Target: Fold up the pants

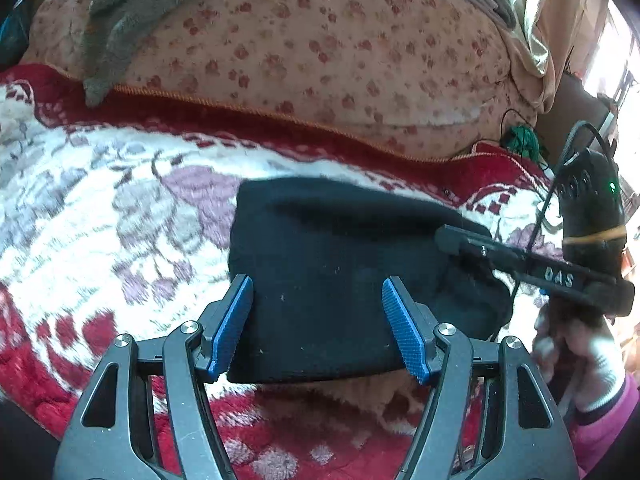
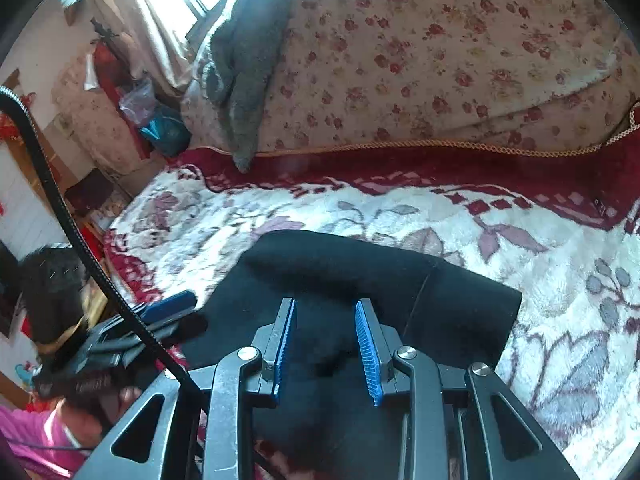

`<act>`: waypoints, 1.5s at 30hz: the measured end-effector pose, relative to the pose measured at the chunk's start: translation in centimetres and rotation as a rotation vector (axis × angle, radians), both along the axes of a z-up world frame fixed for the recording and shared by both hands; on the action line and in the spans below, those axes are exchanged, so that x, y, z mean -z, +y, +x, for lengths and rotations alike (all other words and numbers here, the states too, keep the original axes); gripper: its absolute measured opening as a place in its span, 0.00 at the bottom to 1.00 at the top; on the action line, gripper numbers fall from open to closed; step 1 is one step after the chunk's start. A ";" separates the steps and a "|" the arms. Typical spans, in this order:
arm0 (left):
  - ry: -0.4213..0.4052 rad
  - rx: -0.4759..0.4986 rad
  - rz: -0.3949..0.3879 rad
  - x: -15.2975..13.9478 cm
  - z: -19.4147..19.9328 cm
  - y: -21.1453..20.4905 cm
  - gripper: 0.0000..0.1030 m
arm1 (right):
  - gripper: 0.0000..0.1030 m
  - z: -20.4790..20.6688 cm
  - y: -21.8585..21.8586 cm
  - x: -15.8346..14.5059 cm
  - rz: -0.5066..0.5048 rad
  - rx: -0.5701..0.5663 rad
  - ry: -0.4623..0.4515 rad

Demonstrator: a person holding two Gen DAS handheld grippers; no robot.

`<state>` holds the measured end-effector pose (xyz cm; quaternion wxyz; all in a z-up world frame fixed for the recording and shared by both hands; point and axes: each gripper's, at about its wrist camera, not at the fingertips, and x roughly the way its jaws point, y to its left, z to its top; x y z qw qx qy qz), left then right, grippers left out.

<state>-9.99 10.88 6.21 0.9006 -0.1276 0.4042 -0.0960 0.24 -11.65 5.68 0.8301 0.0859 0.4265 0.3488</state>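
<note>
The black pants (image 1: 340, 280) lie as a compact folded bundle on the red-and-white floral blanket (image 1: 100, 220), at the centre of the left wrist view and running toward five o'clock, which suggests the folding is largely done and the bundle is being tidied or released. The left gripper (image 1: 318, 326) hangs over the bundle's near edge with its jaws spread wide, the blue pads (image 1: 232, 324) standing either side of the cloth without pressing it, so it holds nothing. The right gripper (image 2: 326, 344) sits above the pants' dark top with its jaws partly apart; dark fabric fills the gap behind them, yet the pads do not seem to pinch it, though black on black makes that hard to judge. From the left camera the same tool reaches in from three o'clock, held by a gloved hand (image 1: 580, 360) with a pink sleeve (image 1: 604, 428). The fold lines and layers in the bundle cannot be read, and its near side is hidden behind the gripper frames. At twelve o'clock a flowered quilt (image 1: 320, 48) is heaped with a grey garment (image 1: 120, 20) draped on it, cut off at the frame's edge.
</note>
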 end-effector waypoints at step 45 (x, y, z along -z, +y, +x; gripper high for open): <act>0.083 -0.102 0.017 -0.9 2.2 2.6 0.66 | 0.72 -1.9 -5.8 1.3 -0.032 0.158 0.068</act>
